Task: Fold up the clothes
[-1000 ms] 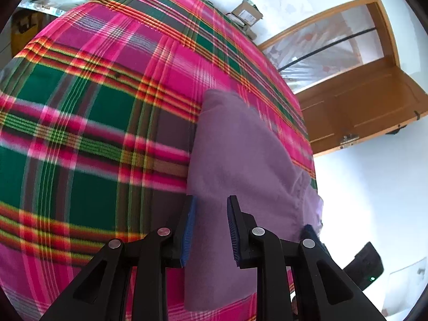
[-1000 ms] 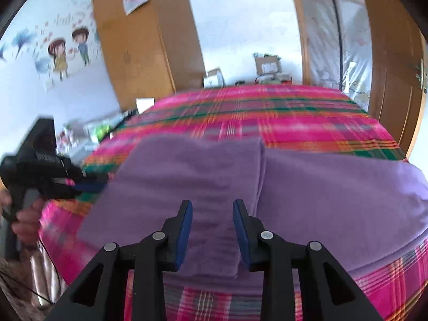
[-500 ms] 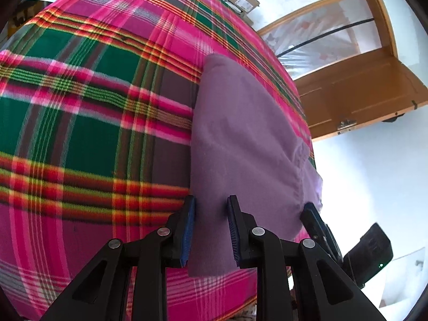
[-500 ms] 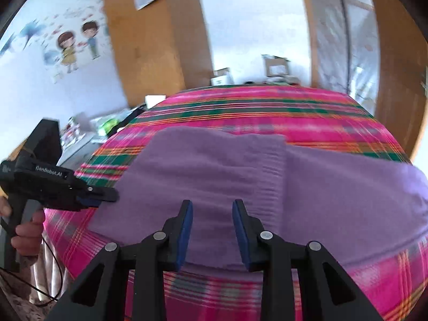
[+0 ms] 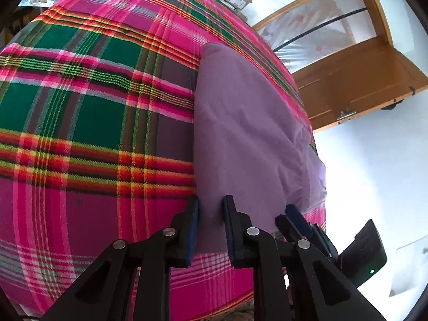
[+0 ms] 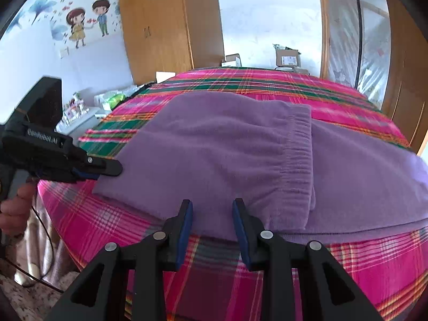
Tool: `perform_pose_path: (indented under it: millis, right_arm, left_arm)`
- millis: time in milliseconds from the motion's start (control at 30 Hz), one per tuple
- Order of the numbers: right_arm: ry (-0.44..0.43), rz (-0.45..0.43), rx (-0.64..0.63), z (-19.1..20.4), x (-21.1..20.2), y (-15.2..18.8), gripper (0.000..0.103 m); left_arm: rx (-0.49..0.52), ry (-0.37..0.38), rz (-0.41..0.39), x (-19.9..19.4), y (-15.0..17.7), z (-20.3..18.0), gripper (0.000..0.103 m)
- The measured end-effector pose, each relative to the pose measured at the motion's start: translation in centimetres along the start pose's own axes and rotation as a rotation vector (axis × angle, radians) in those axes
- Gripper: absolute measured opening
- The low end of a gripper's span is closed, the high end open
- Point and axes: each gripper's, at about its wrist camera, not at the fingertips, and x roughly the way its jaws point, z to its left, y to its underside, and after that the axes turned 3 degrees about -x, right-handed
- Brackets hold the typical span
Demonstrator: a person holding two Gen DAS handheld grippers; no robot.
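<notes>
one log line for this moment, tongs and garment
left tongs: closing at purple garment corner | right tongs: open at near edge | garment: flat on plaid blanket

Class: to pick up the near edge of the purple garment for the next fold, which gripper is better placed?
Left. The left gripper, jaws just narrowing, already straddles the purple garment at its corner; the right gripper hangs open short of that edge.

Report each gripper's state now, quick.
Left gripper: fingers just closing around the near corner of the purple fleece garment, grip unconfirmed.
Right gripper: open, at the garment's near edge, holding nothing.
</notes>
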Motion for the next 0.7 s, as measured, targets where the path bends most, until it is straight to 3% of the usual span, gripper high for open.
perform_pose_path:
  millis: [133, 367, 533, 700]
  right_arm:
    - [0.016, 0.006, -0.018, 0.3, -0.2, 0.1, 0.032]
    - [-0.119, -0.081, -0.011, 1.7, -1.7, -1.4, 0.032]
    - [-0.165, -0.040, -0.088, 4.5, 0.3, -2.5, 0.036]
    - [-0.192, -0.027, -0.155, 6.5, 1.2, -2.0, 0.047]
  left_arm:
    - [0.003, 0.005, 0.001, -0.3, 0.3, 0.3, 0.019]
    - [0.020, 0.010, 0.018, -0.7, 0.8, 1.0, 0.018]
    - [0.017, 0.027, 0.037, -0.9, 0.9, 1.5, 0.019]
    - [-0.070, 0.105, 0.079, -0.6, -0.1, 3.0, 0.019]
